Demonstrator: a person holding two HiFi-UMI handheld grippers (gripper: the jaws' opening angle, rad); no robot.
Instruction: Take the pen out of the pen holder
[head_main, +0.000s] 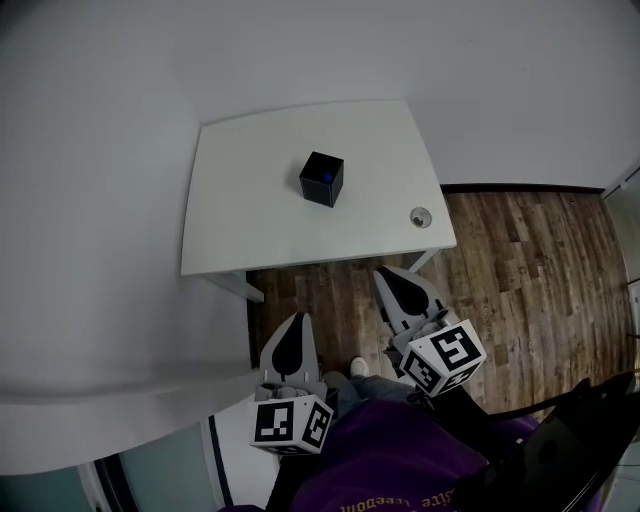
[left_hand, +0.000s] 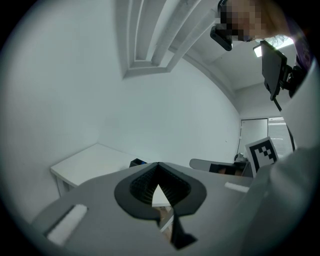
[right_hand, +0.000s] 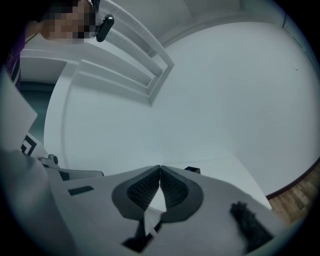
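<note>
**Left claw (head_main: 297, 325) and right claw (head_main: 392, 280) closed, nothing held**

In each gripper view the ribbed pads (left_hand: 142, 184) (right_hand: 142, 189) are seen pressed together at the tips, with nothing caught between them. In the head view both claws are held over the wooden floor (head_main: 520, 260), on the near side of the white surface (head_main: 250, 200) and well apart from the pen holder (head_main: 322, 198).

The pen holder, a black cube, stands right of the surface's centre. Of the pen (head_main: 326, 178) only a blue spot in the open top is made out, and only in the head view; its shape cannot be told. In the gripper views the holder is reduced to a small dark shape (left_hand: 137, 162) (right_hand: 192, 170), largely hidden behind each claw's grey body.

A round grey disc (head_main: 421, 216) lies near the surface's near right corner. A shoe (head_main: 358, 367) is seen on the floor between the claws. A purple garment (head_main: 390, 460) is cut off by the bottom edge. The right claw's marker cube (left_hand: 262, 152) is shown at the right of the left gripper view.
</note>
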